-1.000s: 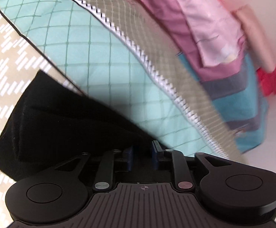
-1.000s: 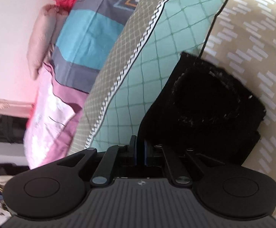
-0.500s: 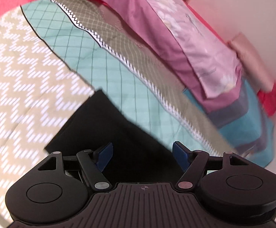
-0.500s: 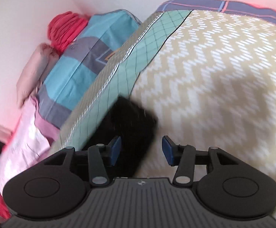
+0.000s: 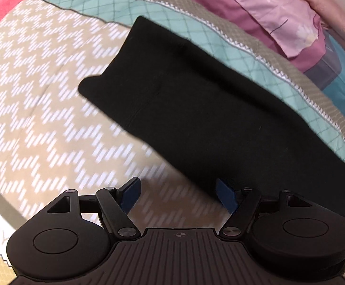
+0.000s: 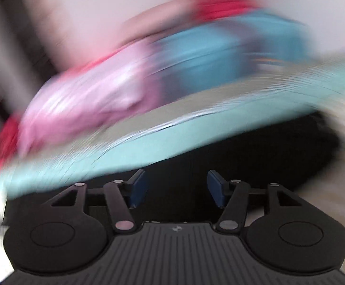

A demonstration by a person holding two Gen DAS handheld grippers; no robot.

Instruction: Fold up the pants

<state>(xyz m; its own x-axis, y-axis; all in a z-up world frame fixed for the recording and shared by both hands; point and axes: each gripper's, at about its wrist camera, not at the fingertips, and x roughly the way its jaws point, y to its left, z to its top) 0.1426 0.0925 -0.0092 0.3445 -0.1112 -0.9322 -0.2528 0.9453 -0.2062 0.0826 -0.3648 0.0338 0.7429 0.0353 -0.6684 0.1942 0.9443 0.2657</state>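
Observation:
The black pants [image 5: 203,114] lie folded into a long flat bundle on the bed, across the tan zigzag cover and the teal checked band. My left gripper [image 5: 178,196] is open and empty, just short of the bundle's near edge, with its right fingertip [image 5: 226,194] close to the fabric. In the right wrist view the picture is heavily blurred. My right gripper [image 6: 176,187] is open and empty there, with the dark pants [image 6: 255,152] right in front of it.
The tan zigzag bed cover [image 5: 42,83] fills the left. A teal checked band [image 5: 255,54] and grey strip run behind the pants. Pink and purple bedding [image 5: 279,16], a blue pillow [image 5: 338,76] and red cloth lie at the back by the wall.
Both grippers let go of the pants and opened. The left one pulled back and up, so the whole folded bundle now shows. The right one is swinging fast, blurring its view.

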